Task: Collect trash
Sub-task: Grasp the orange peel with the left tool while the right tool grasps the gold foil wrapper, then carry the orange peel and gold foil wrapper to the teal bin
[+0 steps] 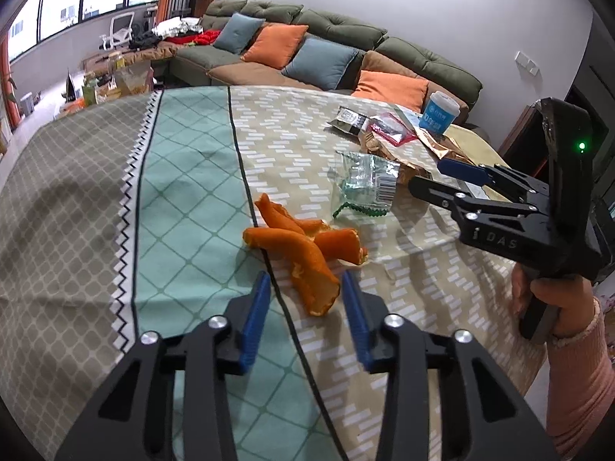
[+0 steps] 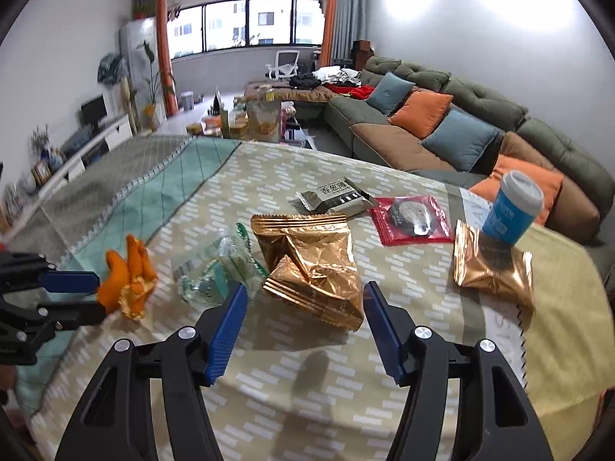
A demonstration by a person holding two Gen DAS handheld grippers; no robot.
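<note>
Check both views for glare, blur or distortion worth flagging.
Left wrist: dark fisheye corners, bowed table edge, white wall glare at top, curled orange peel sharp. Right wrist: two blown-out wall patches top right, crinkled gold foil wrapper glinting, blue paper cup leaning from distortion.

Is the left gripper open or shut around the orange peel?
Open. The left gripper has its blue fingers spread on both sides of the orange peel, with visible gaps; they do not press it.

You face a living room: white walls (image 2: 480, 57), a wide window (image 2: 246, 23) with orange curtains (image 2: 163, 50), and a green sectional sofa (image 2: 453, 92) bearing orange and blue cushions (image 2: 421, 113).
</note>
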